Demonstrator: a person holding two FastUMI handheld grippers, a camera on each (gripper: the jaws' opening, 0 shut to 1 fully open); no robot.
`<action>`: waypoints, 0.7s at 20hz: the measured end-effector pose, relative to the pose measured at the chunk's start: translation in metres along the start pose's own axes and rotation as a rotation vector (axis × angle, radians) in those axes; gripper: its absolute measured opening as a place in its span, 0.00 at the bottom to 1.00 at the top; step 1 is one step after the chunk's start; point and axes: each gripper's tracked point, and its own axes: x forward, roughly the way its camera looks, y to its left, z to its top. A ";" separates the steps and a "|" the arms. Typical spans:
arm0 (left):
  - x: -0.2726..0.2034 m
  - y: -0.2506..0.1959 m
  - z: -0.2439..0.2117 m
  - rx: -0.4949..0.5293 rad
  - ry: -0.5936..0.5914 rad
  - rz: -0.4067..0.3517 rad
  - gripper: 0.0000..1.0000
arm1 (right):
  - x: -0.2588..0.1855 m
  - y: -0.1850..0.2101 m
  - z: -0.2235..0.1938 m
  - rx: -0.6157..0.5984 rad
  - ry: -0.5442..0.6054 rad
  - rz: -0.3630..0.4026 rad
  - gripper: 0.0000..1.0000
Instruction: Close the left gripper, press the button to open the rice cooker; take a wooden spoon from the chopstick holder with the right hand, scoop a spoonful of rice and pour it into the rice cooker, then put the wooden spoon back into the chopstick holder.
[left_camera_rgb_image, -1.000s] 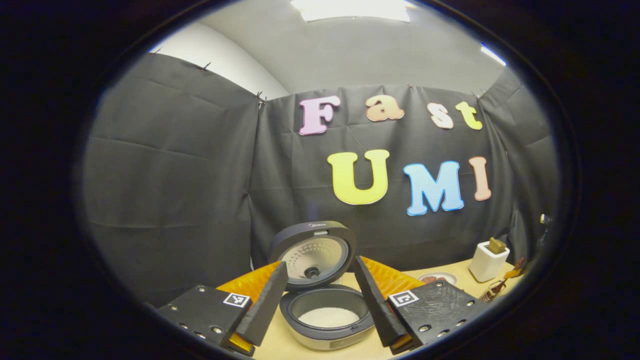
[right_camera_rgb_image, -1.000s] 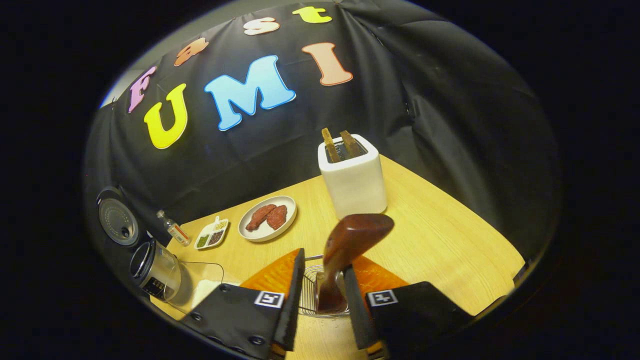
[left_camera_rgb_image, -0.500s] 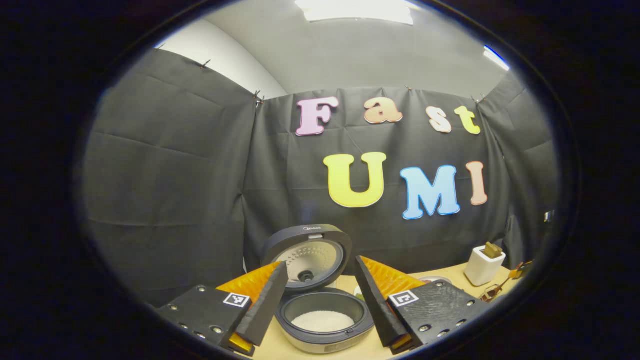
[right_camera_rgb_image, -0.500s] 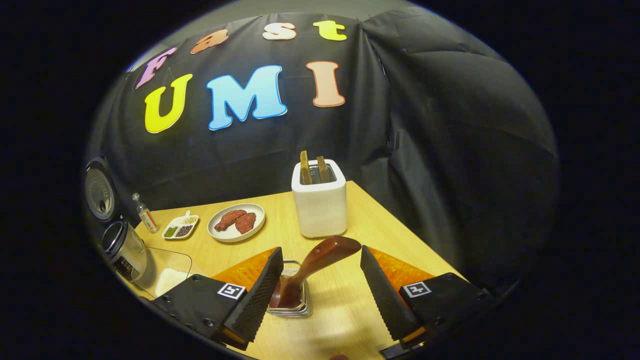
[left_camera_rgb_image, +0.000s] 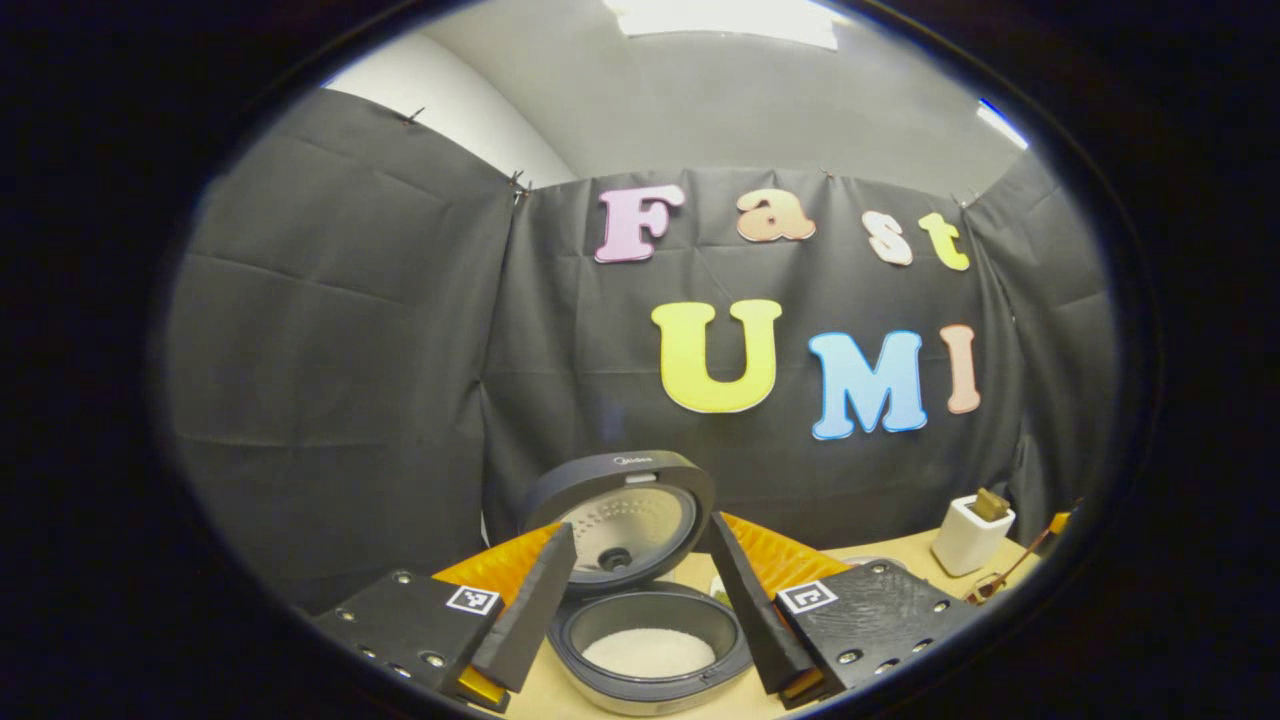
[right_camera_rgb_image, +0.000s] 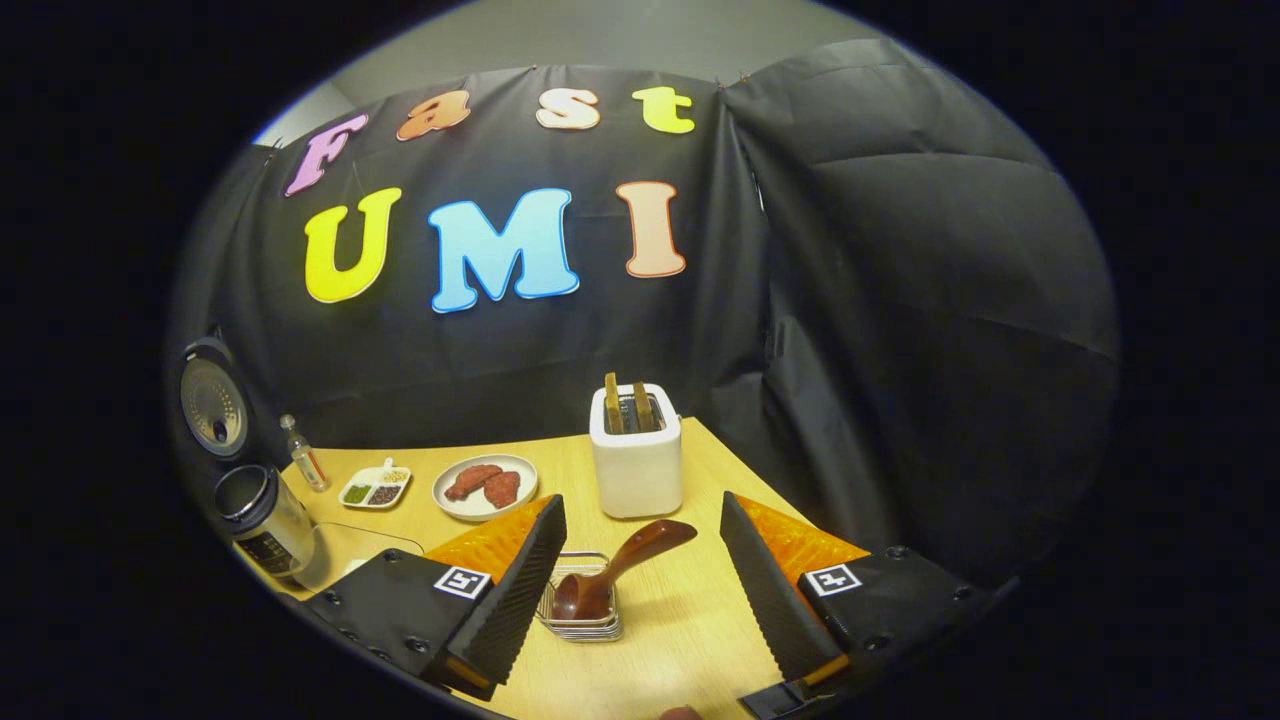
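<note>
At lower centre of the right gripper view, the wooden spoon (right_camera_rgb_image: 610, 575) stood bowl-down in the chopstick holder (right_camera_rgb_image: 583, 615), between the right gripper's (right_camera_rgb_image: 640, 575) spread, empty fingers. Low in the left gripper view, the left gripper (left_camera_rgb_image: 640, 600) gaped empty before the open rice cooker (left_camera_rgb_image: 640, 640).

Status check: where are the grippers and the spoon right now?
Both grippers open: left facing the open rice cooker, rice inside. Right empty. Wooden spoon rests in its holder. Nothing in the way.
</note>
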 end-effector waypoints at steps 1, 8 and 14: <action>0.006 0.004 0.002 0.003 0.004 0.007 0.86 | -0.004 0.005 0.005 0.010 -0.003 0.008 0.98; 0.065 0.030 0.016 -0.032 0.013 0.030 0.85 | -0.025 0.053 0.026 -0.023 -0.060 0.061 0.98; 0.130 0.043 0.025 -0.033 0.002 0.013 0.85 | -0.029 0.082 0.019 -0.055 -0.046 0.071 0.98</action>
